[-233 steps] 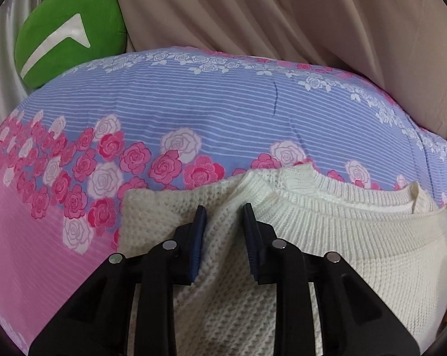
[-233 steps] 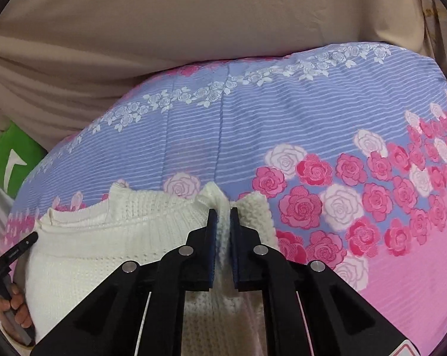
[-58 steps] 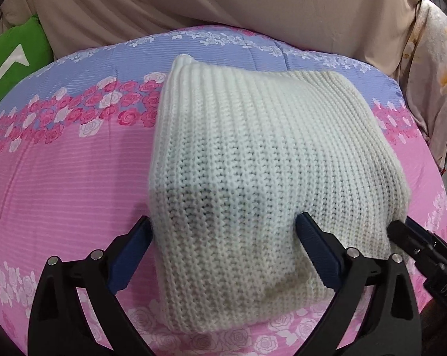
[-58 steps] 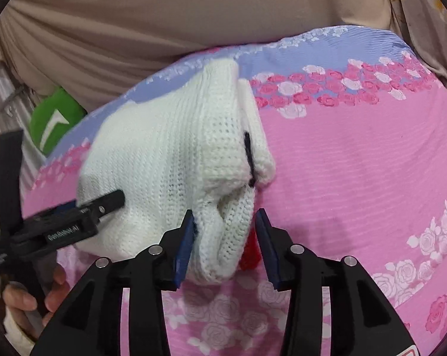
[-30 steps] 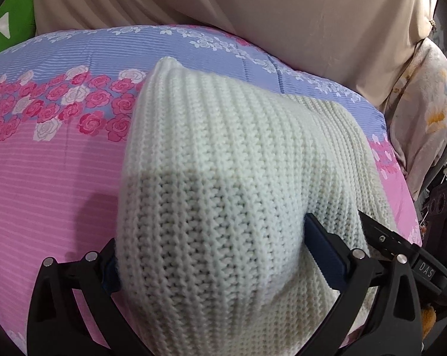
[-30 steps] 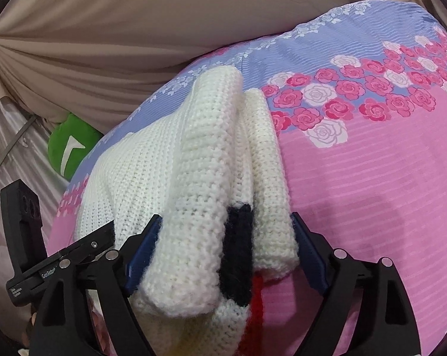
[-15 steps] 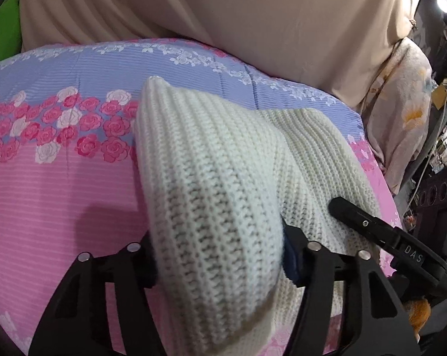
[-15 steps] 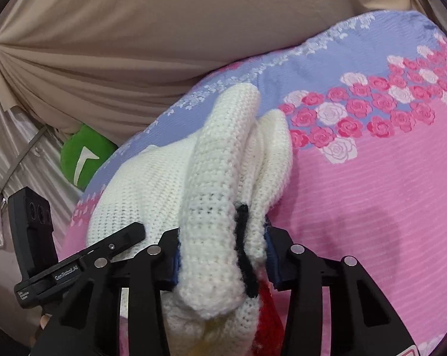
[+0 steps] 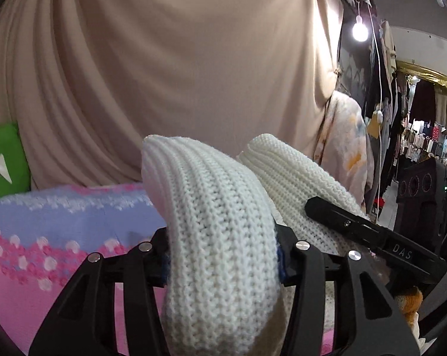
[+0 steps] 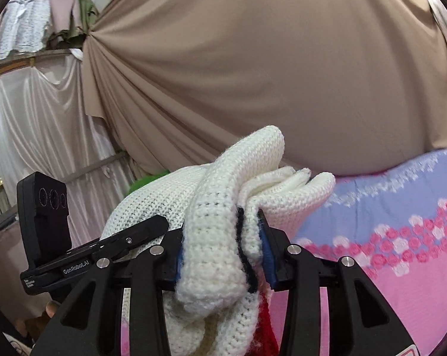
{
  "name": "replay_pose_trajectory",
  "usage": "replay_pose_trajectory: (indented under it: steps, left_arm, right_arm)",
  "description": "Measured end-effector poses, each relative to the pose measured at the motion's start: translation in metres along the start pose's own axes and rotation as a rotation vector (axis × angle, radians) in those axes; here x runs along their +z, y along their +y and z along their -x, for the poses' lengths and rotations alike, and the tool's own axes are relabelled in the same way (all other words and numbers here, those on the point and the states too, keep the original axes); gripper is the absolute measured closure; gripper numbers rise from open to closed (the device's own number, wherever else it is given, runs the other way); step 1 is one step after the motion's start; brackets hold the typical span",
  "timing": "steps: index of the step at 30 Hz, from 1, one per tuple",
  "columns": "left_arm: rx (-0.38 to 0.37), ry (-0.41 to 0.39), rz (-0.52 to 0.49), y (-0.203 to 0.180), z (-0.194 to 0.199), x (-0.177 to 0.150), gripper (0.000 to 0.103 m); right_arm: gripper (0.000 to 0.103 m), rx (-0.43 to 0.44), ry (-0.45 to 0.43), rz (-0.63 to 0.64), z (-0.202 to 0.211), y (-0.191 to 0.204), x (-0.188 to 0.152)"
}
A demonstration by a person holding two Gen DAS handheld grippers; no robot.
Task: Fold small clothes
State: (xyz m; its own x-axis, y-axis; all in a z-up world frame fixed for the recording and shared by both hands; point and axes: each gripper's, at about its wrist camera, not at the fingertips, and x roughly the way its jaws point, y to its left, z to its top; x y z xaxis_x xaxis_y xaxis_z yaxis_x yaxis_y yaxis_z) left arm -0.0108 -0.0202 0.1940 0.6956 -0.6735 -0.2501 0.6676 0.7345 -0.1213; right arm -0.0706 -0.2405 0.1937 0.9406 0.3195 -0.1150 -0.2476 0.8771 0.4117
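Our left fingers [image 9: 161, 255] and right fingers [image 10: 266, 246] each pinch the folded white knit sweater [image 9: 217, 237], bunched at lower centre of each frame.

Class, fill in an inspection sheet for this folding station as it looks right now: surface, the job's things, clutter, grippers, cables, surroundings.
Surface: floral bedspread, blue band above pink, partly blurred.
Job's things: white knit sweater, bunched and lifted, with black and red trim on the right side.
Clutter: green cushion at the far left.
Grippers: left gripper shut on the sweater; right gripper shut on the sweater.
Cables: white cord hanging below a lit bulb.
Surroundings: beige curtain behind; hanging clothes and a black speaker to the right.
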Motion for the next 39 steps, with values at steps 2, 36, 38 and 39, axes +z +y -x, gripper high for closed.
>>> replay_pose_trajectory:
  steps: [2,36,38,39]
  left_arm:
    - [0.040,-0.032,-0.009,0.021,0.010,0.009,0.053]
    - [0.380,0.399,0.392,0.226,-0.109,-0.135,0.029]
    - [0.411,0.375,0.367,0.216,-0.095,-0.130,0.030]
    - [0.439,0.353,0.336,0.208,-0.085,-0.126,0.031]
  right_arm:
    - [0.064,0.049,-0.007,-0.021,-0.027,0.005,0.006]
    - [0.085,-0.294,0.477,-0.056,-0.217,-0.067,-0.123]
    - [0.087,-0.284,0.420,-0.027,-0.194,-0.047,-0.110]
    - [0.087,-0.278,0.395,0.008,-0.179,-0.033,-0.107]
